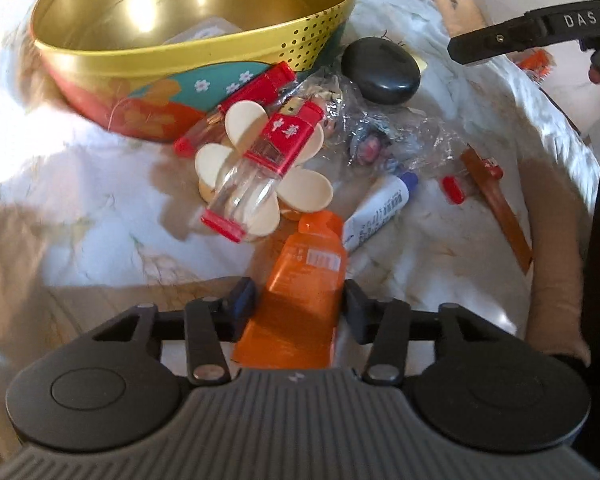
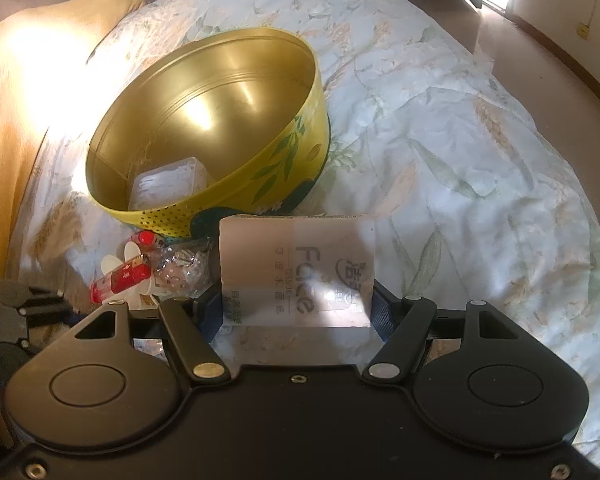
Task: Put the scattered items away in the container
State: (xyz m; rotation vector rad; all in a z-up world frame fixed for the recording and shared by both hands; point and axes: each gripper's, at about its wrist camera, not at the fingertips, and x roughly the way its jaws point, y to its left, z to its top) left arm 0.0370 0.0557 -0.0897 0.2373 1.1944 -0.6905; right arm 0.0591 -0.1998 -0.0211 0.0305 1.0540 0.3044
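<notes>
A round yellow tin [image 1: 204,46] with a gold inside stands on the bed; it also shows in the right wrist view [image 2: 308,152], with a clear plastic box [image 2: 168,184] in it. My left gripper [image 1: 298,300] is shut on an orange tube [image 1: 304,280]. My right gripper [image 2: 296,304] is shut on a face tissue pack [image 2: 296,272], held just in front of the tin. Scattered beside the tin lie two red lighters [image 1: 260,160], a cream flower-shaped piece [image 1: 304,190], a crumpled clear wrapper [image 1: 380,128], a black oval case [image 1: 382,70] and a white tube [image 1: 380,208].
A floral quilt [image 2: 460,160] covers the bed. A brown stick with a red label [image 1: 496,204] and a small red cap [image 1: 454,190] lie at the right. A yellow pillow [image 2: 16,120] is at the far left. The floor [image 2: 540,52] lies beyond the bed's right edge.
</notes>
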